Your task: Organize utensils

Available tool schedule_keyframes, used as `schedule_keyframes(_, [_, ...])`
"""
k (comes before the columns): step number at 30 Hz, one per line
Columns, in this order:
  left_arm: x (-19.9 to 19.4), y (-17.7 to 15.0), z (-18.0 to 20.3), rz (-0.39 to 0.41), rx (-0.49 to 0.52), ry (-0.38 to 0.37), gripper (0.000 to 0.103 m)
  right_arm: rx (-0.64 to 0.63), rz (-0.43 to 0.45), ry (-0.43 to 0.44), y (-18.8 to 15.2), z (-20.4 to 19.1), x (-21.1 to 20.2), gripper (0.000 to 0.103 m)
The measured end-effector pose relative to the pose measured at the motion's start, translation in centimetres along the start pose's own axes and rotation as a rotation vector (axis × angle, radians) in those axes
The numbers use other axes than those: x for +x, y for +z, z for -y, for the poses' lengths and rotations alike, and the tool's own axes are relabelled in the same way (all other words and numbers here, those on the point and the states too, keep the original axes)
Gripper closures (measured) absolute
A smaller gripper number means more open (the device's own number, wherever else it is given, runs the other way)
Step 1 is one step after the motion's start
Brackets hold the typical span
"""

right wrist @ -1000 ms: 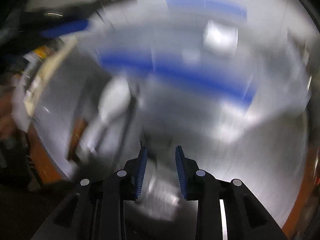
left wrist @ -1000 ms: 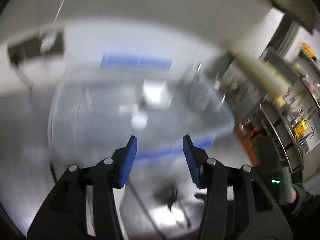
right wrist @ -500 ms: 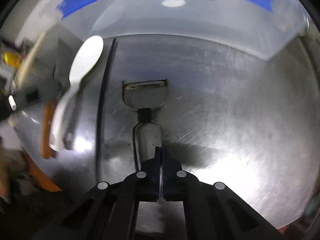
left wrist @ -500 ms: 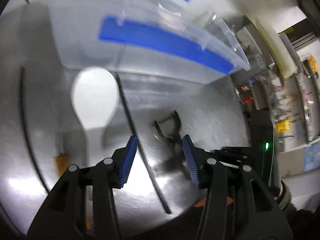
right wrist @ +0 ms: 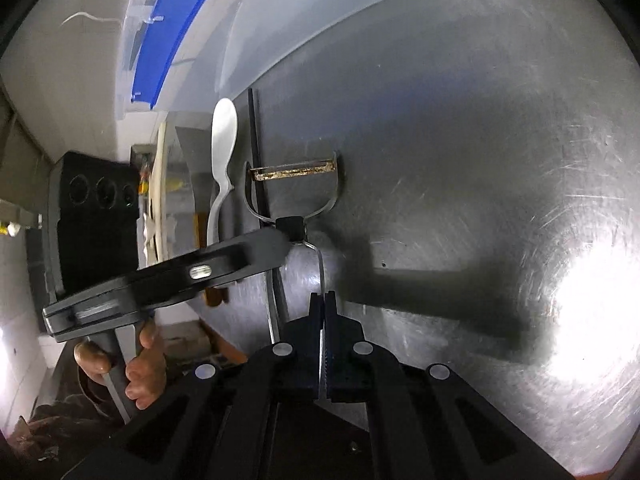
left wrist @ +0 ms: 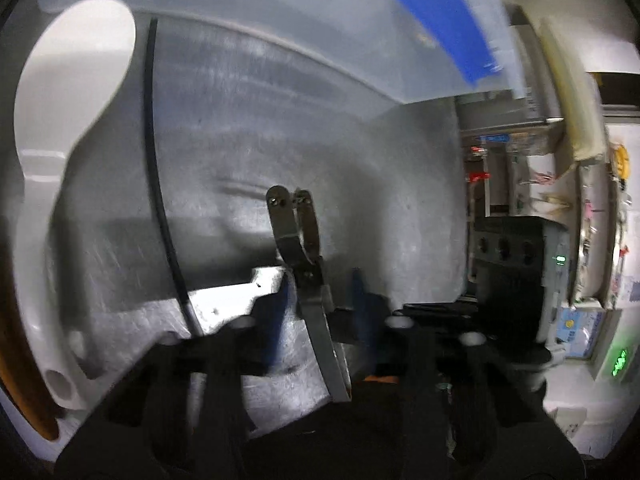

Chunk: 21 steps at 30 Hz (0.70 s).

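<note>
Sorting barely begun: peeler [right wrist: 298, 184], spoon [right wrist: 223, 136] on tabletop [right wrist: 460, 160]; right tool [right wrist: 324, 300] clamps the peeler's handle, left tool [left wrist: 320, 300] closing around it.

No legible text, labels or numbers in either view. Shelf stickers [left wrist: 576, 332] at right edge of left wrist view too blurred; green lit sign [left wrist: 618, 364] at lower right unreadable.

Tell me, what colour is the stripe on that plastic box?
Blue stripe on a clear plastic box; the right wrist view shows it best.
</note>
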<state>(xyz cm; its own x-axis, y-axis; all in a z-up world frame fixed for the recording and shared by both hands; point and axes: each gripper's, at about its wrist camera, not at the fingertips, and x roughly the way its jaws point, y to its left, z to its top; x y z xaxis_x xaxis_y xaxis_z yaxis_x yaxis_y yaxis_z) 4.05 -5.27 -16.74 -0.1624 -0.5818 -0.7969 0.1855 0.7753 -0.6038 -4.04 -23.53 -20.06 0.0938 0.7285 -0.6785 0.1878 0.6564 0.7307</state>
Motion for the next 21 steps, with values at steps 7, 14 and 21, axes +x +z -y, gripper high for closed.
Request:
schedule_keyframes(7, [-0.4, -1.6, 1.2, 0.07, -0.045, 0.016, 0.089, -0.063, -0.066, 0.01, 0.1, -0.6, 0.2, 0.101])
schedule_keyframes(14, [-8.5, -2.9, 7.2, 0.269, 0.092, -0.047, 0.089, -0.291, 0.061, 0.01, -0.7, -7.8, -6.9, 0.1])
schedule_keyframes(21, [-15.3, 4.9, 15.0, 0.454, 0.366, -0.032, 0.089, -0.47, 0.311, -0.09, 5.7, -14.6, -15.5, 0.1])
